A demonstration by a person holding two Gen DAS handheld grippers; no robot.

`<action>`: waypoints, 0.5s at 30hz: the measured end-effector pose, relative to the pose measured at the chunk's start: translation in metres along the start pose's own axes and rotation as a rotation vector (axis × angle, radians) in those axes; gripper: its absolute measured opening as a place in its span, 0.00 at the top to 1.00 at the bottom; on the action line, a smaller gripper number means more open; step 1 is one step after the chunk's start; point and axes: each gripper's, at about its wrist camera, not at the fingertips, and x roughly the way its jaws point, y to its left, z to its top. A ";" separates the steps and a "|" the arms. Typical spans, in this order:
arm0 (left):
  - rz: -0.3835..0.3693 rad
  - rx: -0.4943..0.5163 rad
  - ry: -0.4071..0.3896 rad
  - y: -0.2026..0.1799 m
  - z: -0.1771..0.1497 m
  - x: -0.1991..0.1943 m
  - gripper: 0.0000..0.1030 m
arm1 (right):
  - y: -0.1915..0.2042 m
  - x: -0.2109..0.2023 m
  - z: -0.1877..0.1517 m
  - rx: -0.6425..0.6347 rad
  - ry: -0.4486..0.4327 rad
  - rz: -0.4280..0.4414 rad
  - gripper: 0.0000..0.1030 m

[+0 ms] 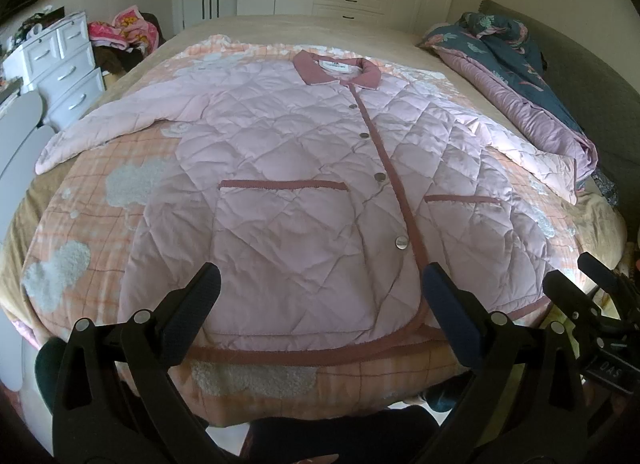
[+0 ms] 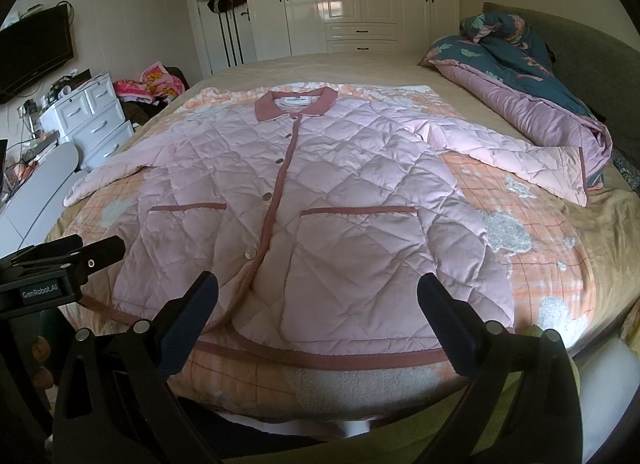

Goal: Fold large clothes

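A pink quilted jacket point(image 1: 304, 168) point(image 2: 320, 192) with a darker pink collar, trim and two front pockets lies flat and buttoned on the bed, both sleeves spread out sideways. My left gripper point(image 1: 322, 284) hovers open above the jacket's near hem, left of the button placket, holding nothing. My right gripper point(image 2: 318, 296) hangs open over the hem on the jacket's right half, also with nothing between its fingers. The right gripper point(image 1: 592, 280) shows at the right edge of the left wrist view, and the left gripper point(image 2: 96, 250) at the left edge of the right wrist view.
An orange checked blanket point(image 1: 100, 232) point(image 2: 552, 248) lies under the jacket on the bed. A rolled floral quilt point(image 1: 520, 76) point(image 2: 532, 88) sits at the right by the grey headboard. White drawers point(image 1: 60, 68) and a clothes pile stand left; wardrobes line the back wall.
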 end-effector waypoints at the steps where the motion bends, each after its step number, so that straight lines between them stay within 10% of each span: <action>1: -0.001 -0.001 0.000 0.000 0.000 0.000 0.09 | 0.000 0.000 0.000 0.000 0.000 0.004 0.04; 15: 0.005 0.002 -0.002 -0.001 0.000 0.000 0.09 | -0.001 0.003 -0.001 -0.002 0.003 0.002 0.04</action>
